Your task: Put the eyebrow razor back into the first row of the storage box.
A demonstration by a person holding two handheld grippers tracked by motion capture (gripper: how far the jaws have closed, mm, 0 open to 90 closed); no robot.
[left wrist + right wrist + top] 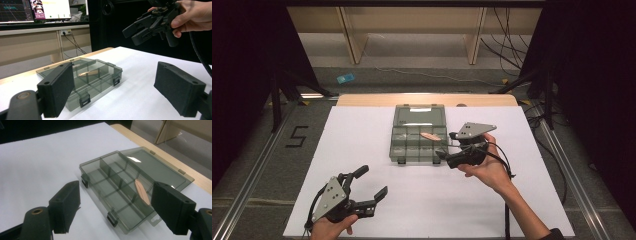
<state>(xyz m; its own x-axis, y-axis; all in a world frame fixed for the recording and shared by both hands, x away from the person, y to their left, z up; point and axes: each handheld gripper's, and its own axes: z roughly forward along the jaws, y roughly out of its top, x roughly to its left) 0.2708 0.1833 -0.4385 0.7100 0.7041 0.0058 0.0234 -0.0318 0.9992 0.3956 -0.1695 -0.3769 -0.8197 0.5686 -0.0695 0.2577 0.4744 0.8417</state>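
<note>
A smoky transparent organizer box (412, 159) lies on the white table, its lid (419, 116) folded flat behind it. A flat tan stick (430, 136) rests in a right-hand compartment. My right gripper (445, 145) hovers open at the box's right edge, just above it; in the right gripper view its jaws frame the box (100, 158) and the stick (142, 191), with nothing between them. My left gripper (373, 181) stands open near the table's front left, apart from the box. The left gripper view has the box (103, 93), the stick (87, 73) and the right gripper (140, 28) beyond.
White sheet (362, 145) covers the table, with bare room on both sides of the box. A wooden strip (362, 100) edges the far side. Beyond are wooden bench legs (354, 45), floor cables (507, 55) and a small blue object (345, 78) on the floor.
</note>
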